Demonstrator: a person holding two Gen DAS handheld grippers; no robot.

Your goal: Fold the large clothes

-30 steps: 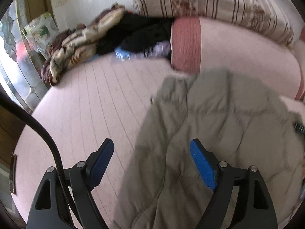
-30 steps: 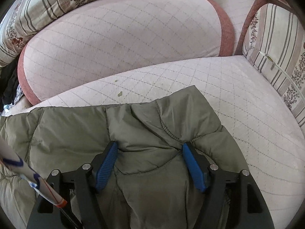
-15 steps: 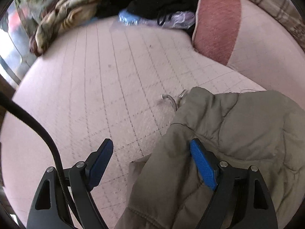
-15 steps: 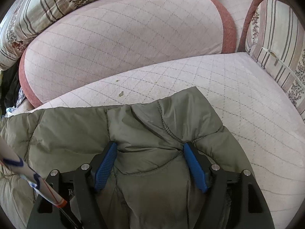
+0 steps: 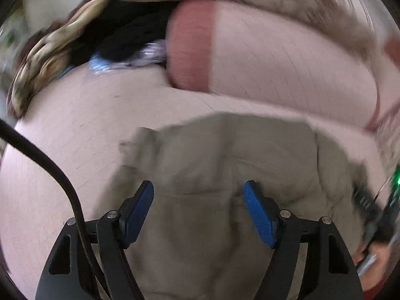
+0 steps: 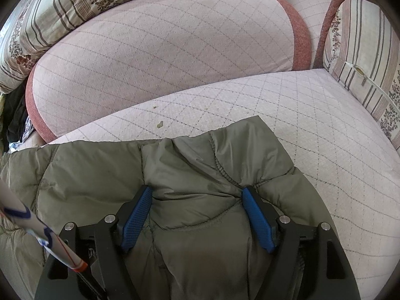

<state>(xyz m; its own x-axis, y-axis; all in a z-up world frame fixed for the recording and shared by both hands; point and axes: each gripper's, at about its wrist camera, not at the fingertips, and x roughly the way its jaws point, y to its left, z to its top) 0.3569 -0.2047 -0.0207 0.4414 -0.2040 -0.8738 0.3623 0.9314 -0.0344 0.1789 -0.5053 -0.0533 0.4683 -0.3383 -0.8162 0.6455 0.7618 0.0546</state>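
Olive quilted jacket (image 6: 190, 175) lay spread on the pink quilted sofa seat (image 6: 325, 125), below the back cushion (image 6: 162, 50). Right gripper (image 6: 197, 200) stood wide over the jacket, blue pads astride a puffed fold, pressing on it or not impossible to tell. Left gripper (image 5: 198, 195), blurred, was closing over the jacket (image 5: 225, 155), padding between the pads, nothing clamped. Heap of dark clothes (image 5: 125, 32) sat at the seat's far end
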